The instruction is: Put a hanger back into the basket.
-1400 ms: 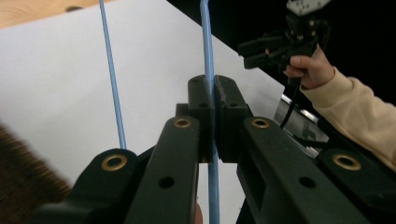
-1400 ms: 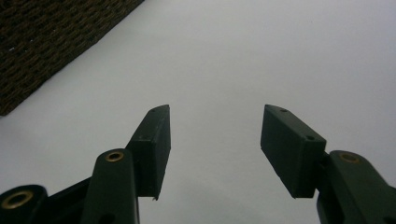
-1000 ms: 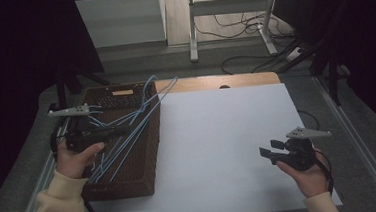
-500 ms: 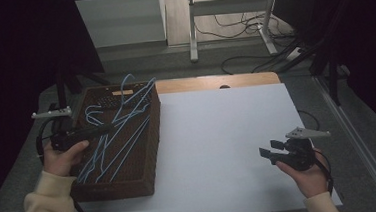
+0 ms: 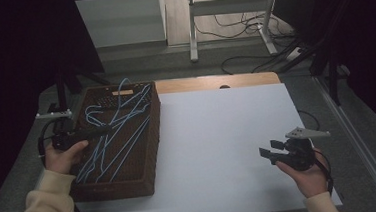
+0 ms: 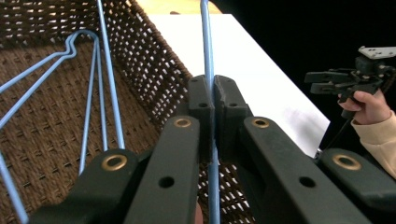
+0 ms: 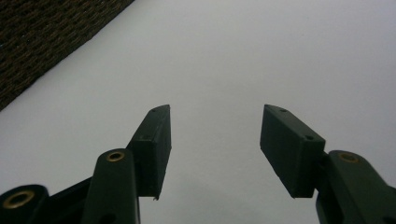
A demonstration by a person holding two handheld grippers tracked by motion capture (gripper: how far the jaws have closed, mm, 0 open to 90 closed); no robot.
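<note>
Clamping blue hanger wire (image 6: 206,42) lengthwise between jaws: left gripper (image 6: 214,100) (over basket (image 5: 148,139)).

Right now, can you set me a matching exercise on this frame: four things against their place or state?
Things:
1. left tongs
2. right tongs
3. wicker basket
4. blue wire hangers

Place or state:
A. open, above the bare white table
B. lying tangled inside the basket
C. shut on one blue hanger wire
D. at the table's left side, dark brown

Pairs: 1-C, 2-A, 3-D, 4-B
</note>
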